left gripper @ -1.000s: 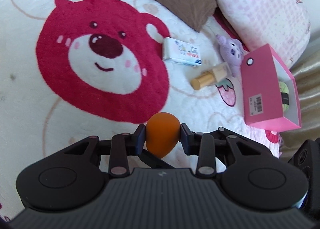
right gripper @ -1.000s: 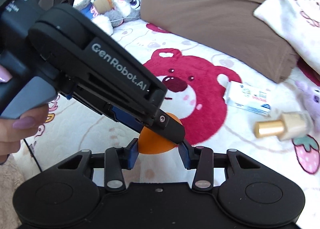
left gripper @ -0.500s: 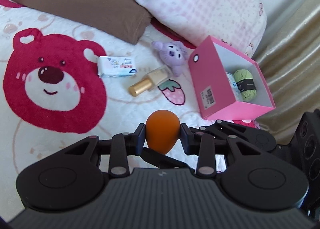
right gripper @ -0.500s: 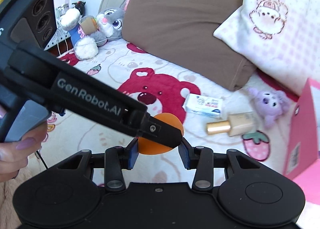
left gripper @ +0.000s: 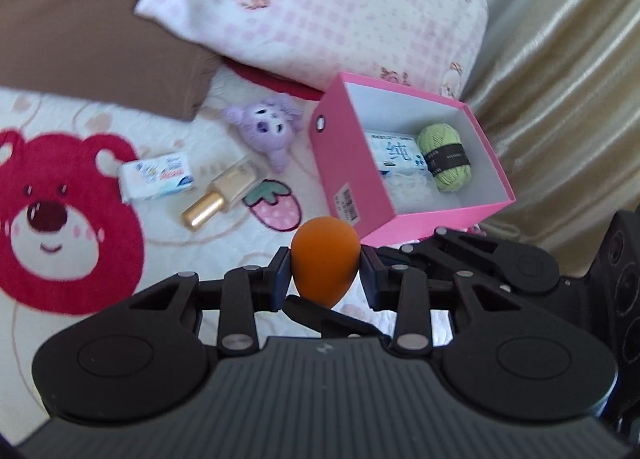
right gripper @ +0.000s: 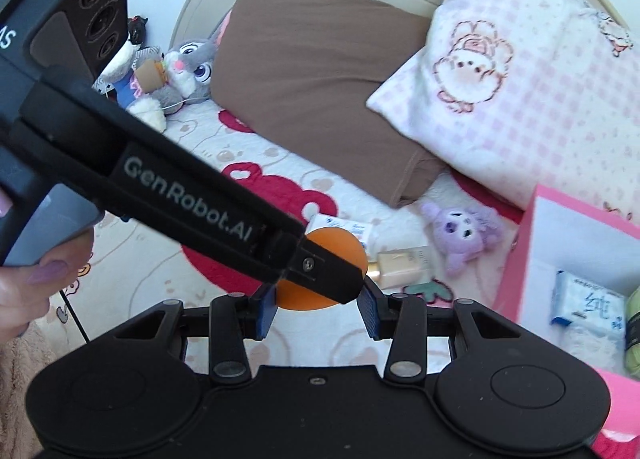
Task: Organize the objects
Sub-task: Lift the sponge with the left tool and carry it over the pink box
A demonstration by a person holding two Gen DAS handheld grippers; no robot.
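Observation:
My left gripper (left gripper: 324,273) is shut on an orange egg-shaped sponge (left gripper: 325,259) and holds it above the bed, just left of the pink box (left gripper: 344,179). The box holds a tissue pack (left gripper: 396,157) and green yarn (left gripper: 446,157). The left gripper crosses the right wrist view, with the sponge (right gripper: 332,243) behind its finger. My right gripper (right gripper: 318,309) is open around the left finger and the sponge; contact is hidden. A purple plush (left gripper: 266,127), a foundation bottle (left gripper: 224,189) and a white pack (left gripper: 158,175) lie on the bedspread.
A brown pillow (right gripper: 320,87) and a pink checked pillow (right gripper: 520,107) lie at the head of the bed. Stuffed toys (right gripper: 180,71) sit at the far left. A gold curtain (left gripper: 560,79) hangs right of the box. The bedspread carries a red bear print (left gripper: 52,211).
Both grippers have moved right together with the sponge, away from the red bear and toward the pink box, whose inside now shows.

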